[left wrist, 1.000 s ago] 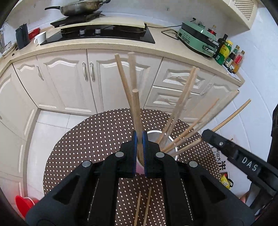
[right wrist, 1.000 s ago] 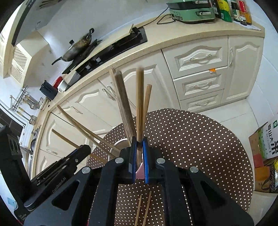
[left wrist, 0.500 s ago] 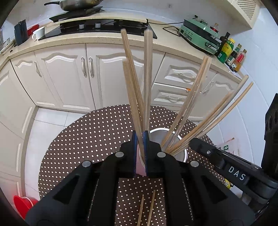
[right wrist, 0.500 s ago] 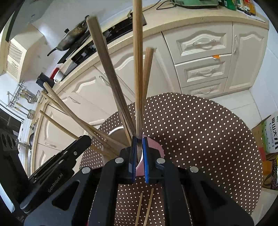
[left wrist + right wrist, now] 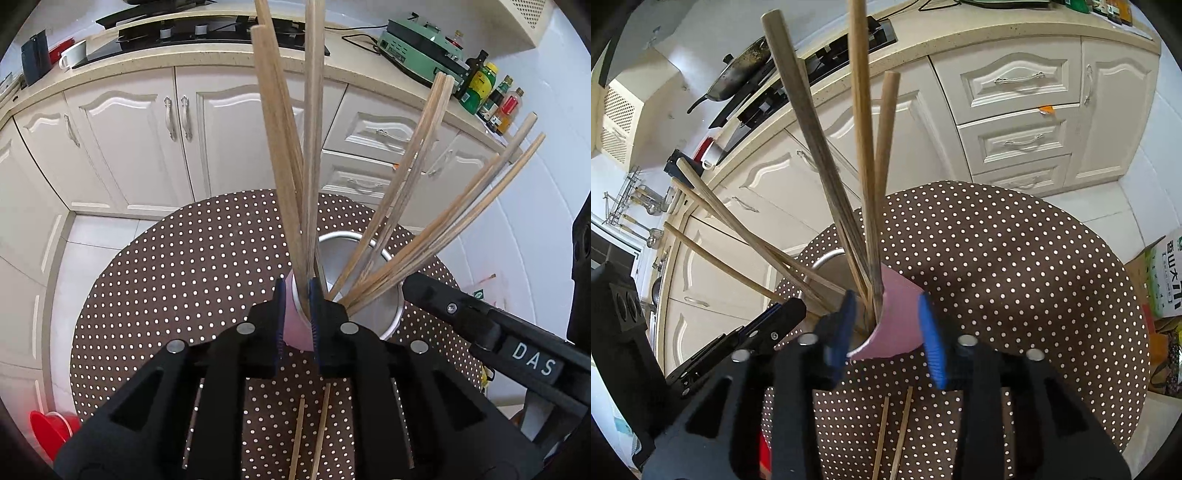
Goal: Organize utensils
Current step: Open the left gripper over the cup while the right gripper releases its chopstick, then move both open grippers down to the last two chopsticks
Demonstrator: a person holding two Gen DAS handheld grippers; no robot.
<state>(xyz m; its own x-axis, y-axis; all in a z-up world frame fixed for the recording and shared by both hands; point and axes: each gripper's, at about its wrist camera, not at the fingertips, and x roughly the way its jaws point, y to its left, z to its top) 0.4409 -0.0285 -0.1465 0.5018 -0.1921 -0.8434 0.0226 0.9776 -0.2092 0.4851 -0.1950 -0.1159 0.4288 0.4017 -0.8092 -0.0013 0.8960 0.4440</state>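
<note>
A pink cup stands on the dotted round table with several wooden chopsticks upright in it. Beside it a metal pot holds several more chopsticks leaning right. My left gripper has its jaws slightly parted around the chopsticks at the cup's mouth. In the right wrist view my right gripper is open, its jaws on either side of the pink cup, with the chopsticks standing free. Two chopsticks lie on the table below.
The brown dotted table stands before white cabinets. A counter holds a stove, a green appliance and bottles. A red bucket sits on the floor; a box at right.
Both grippers lowered toward the pink cup. My right gripper opened wide and let go of its chopsticks, which now stand in the cup. My left jaws have parted slightly.
</note>
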